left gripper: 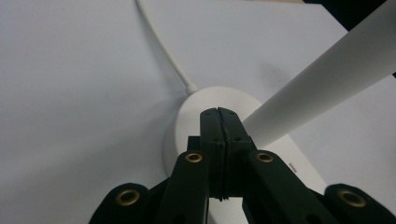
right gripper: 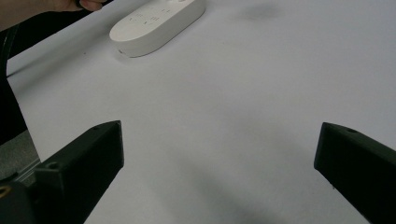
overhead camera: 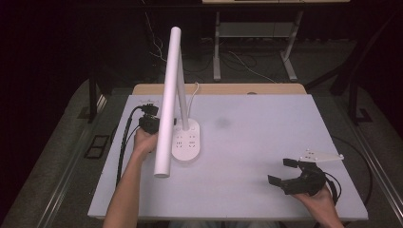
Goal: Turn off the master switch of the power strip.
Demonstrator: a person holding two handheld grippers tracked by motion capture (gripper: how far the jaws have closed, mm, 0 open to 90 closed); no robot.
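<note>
From the high view, a white table top lies over a wooden desk whose edge shows along the far side. Beyond it the room is dark, with grey floor, metal table legs and loose cables on the ground. A white desk lamp stands left of centre on its oval base, which carries socket openings; its long arm leans out over the table toward the near side. The left gripper sits just beside the base, partly hidden behind the arm. The right gripper rests at the near right corner, jaws spread wide, with its grey plate on top.

In the left gripper view, the two black jaws are pressed together with nothing between them, their tips over the lamp base. The lamp arm crosses at the right, and a white cord runs from the base across the bare surface.

In the right gripper view, the jaws stand far apart over plain white table. The lamp base lies well ahead at upper left, a hand at the top-left edge, and a faint grey smudge marks the surface.
</note>
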